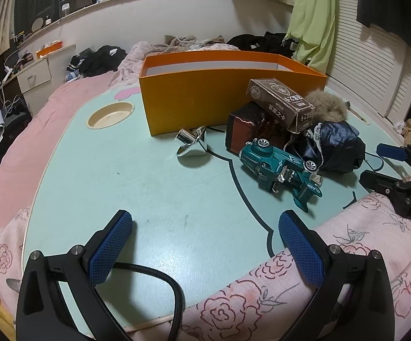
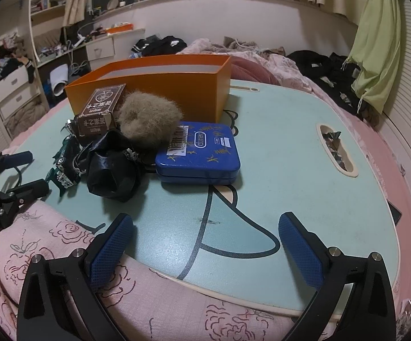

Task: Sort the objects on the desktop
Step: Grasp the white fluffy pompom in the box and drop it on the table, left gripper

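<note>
Left gripper [image 1: 205, 244]: our nearest thing in the left view; jaws spread wide, nothing between them, hanging over the near edge of the desk.
Left pads [image 1: 111, 247]: blue mesh, bare.
Cable [image 1: 160, 281]: black braided, looping under our left gripper.
Right gripper [image 2: 205, 245]: jaws at full spread and empty, over the near edge; we also see it at the right edge of the left view [image 1: 398, 170].
Desk [image 1: 148, 187]: pale teal lap desk with a dark cartoon outline, lying on pink bedding.
Blanket [image 2: 63, 244]: pink with a rose print, lapping onto the near edge.
Box [image 1: 205, 96]: orange, open-topped, standing toward the far edge; we cannot see inside it.
Cup hole [image 1: 111, 115]: round recess near the far left corner, left of the box.
Slot [image 2: 337, 150]: long opening by the right edge, with crinkled foil in it.
Pile: our things to sort, clustered in front of the box.
Car [image 1: 279, 167]: teal toy, on its side, nearest us in the pile.
Carton [image 1: 280, 103]: brown, printed, tilted atop a dark red box [image 1: 248, 130].
Fluff [image 2: 148, 116]: tan ball against the orange wall.
Cloth [image 2: 114, 167]: dark bundle between car and tin.
Tin [image 2: 199, 153]: blue, flat, at mid-desk, right of the pile.
Chrome piece [image 1: 192, 143]: shiny, alone, just before the box's near left corner.
</note>
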